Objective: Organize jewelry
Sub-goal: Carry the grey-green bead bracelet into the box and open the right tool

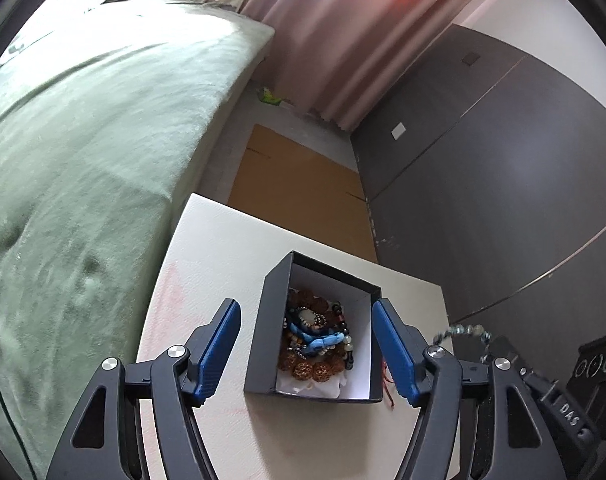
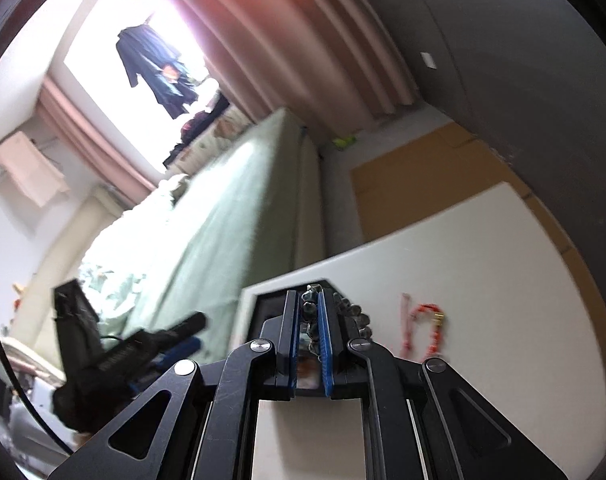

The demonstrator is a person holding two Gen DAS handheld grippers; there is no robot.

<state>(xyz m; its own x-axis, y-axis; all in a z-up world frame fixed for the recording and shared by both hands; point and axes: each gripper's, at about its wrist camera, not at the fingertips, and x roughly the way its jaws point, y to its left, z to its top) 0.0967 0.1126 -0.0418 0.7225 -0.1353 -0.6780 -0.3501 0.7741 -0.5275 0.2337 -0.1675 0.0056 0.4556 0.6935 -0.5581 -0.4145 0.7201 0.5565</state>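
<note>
A string of grey-green glass beads sits pinched between the blue pads of the right gripper, its loose end spilling out over the right finger; from the left wrist view the same string shows beyond the box's right wall, held off the white surface. Such a strand looks light and limp, its smooth round beads liable to slip or swing, so a hold across the cord between beads seems safer than one on a single bead. The black box, white inside, stands open on the surface and already holds a tangle of brown seed beads, a blue cord and dark bracelets. The left gripper is spread wide, one finger to each side of the box, touching neither wall as far as can be told. A coral-red bracelet lies on the surface to the right of the right gripper, blurred. A green-covered bed runs alongside, pink curtains behind
</note>
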